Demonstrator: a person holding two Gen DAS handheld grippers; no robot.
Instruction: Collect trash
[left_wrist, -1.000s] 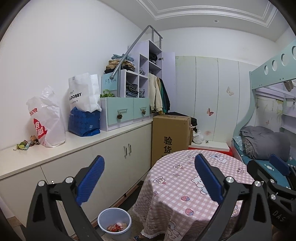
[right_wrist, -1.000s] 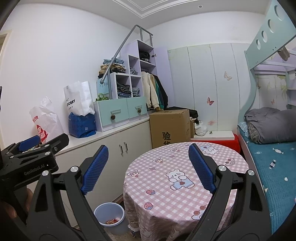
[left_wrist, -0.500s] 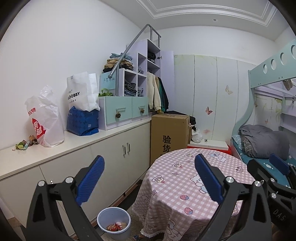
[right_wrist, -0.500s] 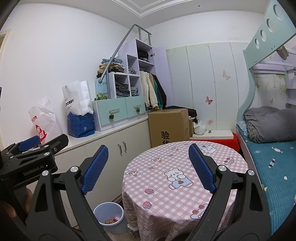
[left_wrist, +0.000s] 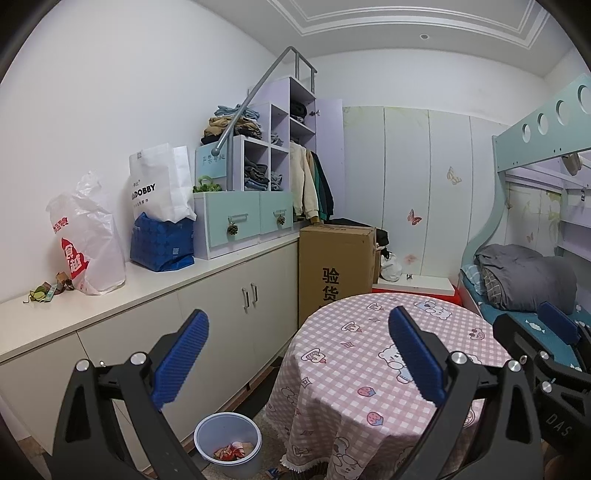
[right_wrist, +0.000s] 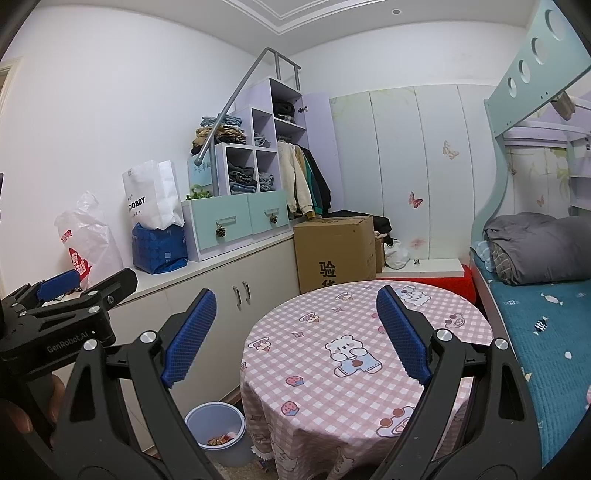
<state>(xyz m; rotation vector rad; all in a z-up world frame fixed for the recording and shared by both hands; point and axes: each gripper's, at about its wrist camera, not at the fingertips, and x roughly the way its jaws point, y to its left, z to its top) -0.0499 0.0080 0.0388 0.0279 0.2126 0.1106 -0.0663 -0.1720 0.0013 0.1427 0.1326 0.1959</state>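
A pale blue trash bin (left_wrist: 228, 447) stands on the floor between the cabinets and the round table, with red and orange wrappers (left_wrist: 232, 451) inside; the right wrist view shows the same bin (right_wrist: 215, 434) low at the left. Small scraps of trash (left_wrist: 46, 292) lie at the left end of the white countertop (left_wrist: 155, 284). My left gripper (left_wrist: 298, 356) is open and holds nothing, held above the table's near edge. My right gripper (right_wrist: 296, 336) is open too, empty, over the pink checked tablecloth (right_wrist: 354, 332). The left gripper's body (right_wrist: 62, 314) shows at the left of the right wrist view.
On the countertop stand a white plastic bag (left_wrist: 86, 240), a white paper bag (left_wrist: 159, 188) over a blue bag (left_wrist: 162, 245), and mint drawers (left_wrist: 243, 225) under shelves of clothes. A cardboard box (left_wrist: 338, 266) stands behind the table. A bunk bed (right_wrist: 535, 295) lies at the right.
Both views have shifted slightly, so the table and bin sit a little differently in frame. Both grippers stay open and empty.
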